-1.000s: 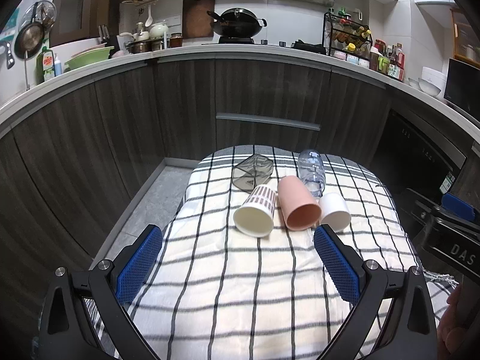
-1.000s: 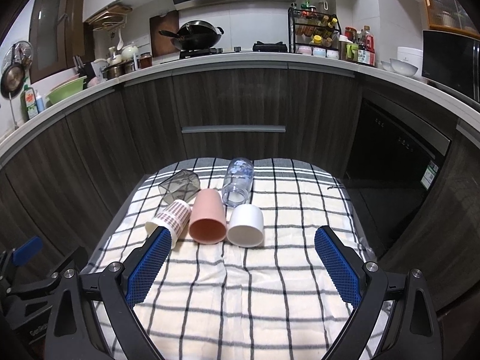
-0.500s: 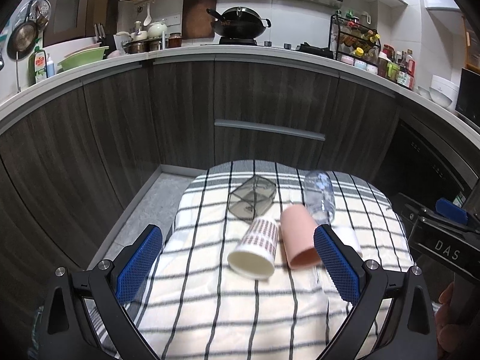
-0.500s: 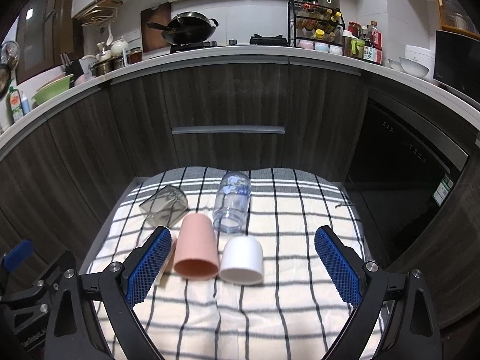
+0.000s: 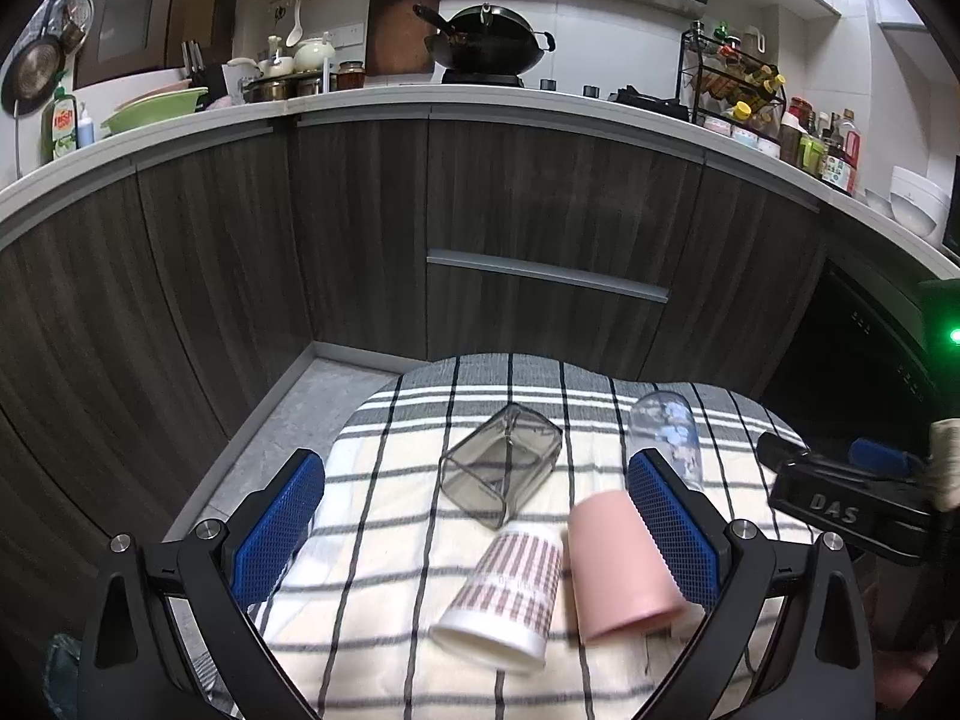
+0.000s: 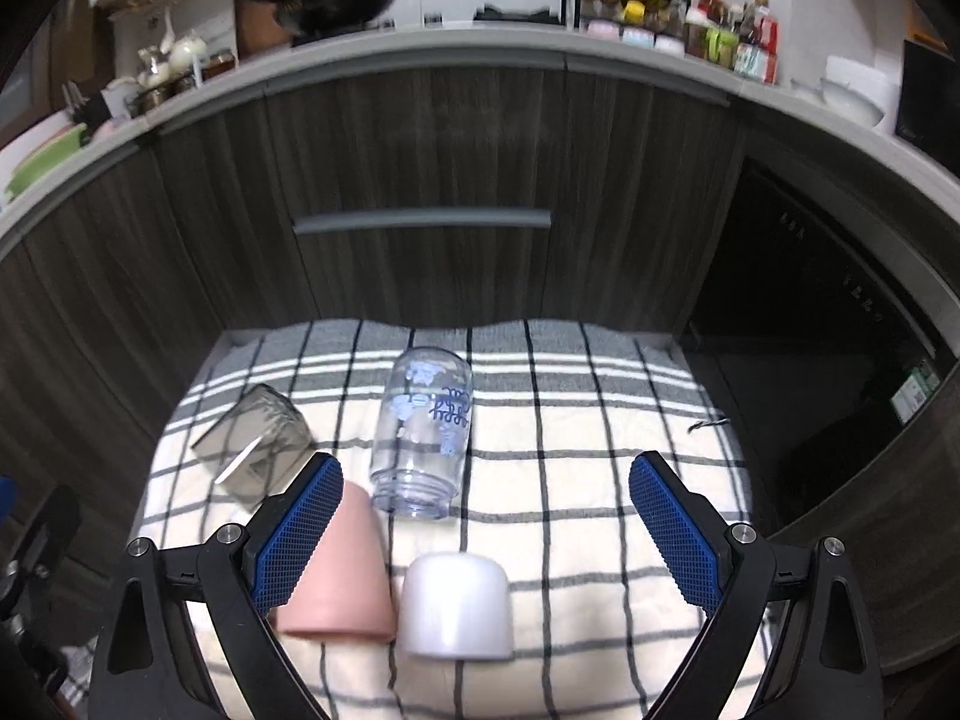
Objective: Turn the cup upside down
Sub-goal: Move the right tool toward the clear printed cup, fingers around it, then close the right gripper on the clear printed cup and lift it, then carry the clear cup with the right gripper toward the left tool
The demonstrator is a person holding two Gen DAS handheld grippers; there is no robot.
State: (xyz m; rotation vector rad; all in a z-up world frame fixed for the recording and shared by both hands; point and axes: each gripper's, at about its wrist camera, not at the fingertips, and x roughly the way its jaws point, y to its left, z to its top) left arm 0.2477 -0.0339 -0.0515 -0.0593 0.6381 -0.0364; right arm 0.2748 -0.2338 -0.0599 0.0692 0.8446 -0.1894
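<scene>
Several cups lie on their sides on a checked cloth (image 5: 372, 540). A striped paper cup (image 5: 504, 597) lies between my left gripper's (image 5: 477, 531) open blue fingers. A pink cup (image 5: 618, 570) lies beside it, against the right finger. A square grey glass (image 5: 501, 471) and a clear printed glass (image 5: 666, 438) lie farther off. In the right wrist view, my right gripper (image 6: 486, 534) is open over a white cup (image 6: 456, 609), with the pink cup (image 6: 342, 576) at its left finger, the clear glass (image 6: 423, 432) ahead and the grey glass (image 6: 255, 447) to the left.
Dark wood kitchen cabinets (image 5: 540, 210) curve close behind the cloth. The right gripper's body (image 5: 852, 504) shows at the right edge of the left wrist view. A dark oven front (image 6: 840, 330) stands to the right. The cloth's edges drop off left and right.
Both grippers have moved forward and lower toward the cups, which now sit nearer and lower in both views. Both stay open. The cups have not moved.
</scene>
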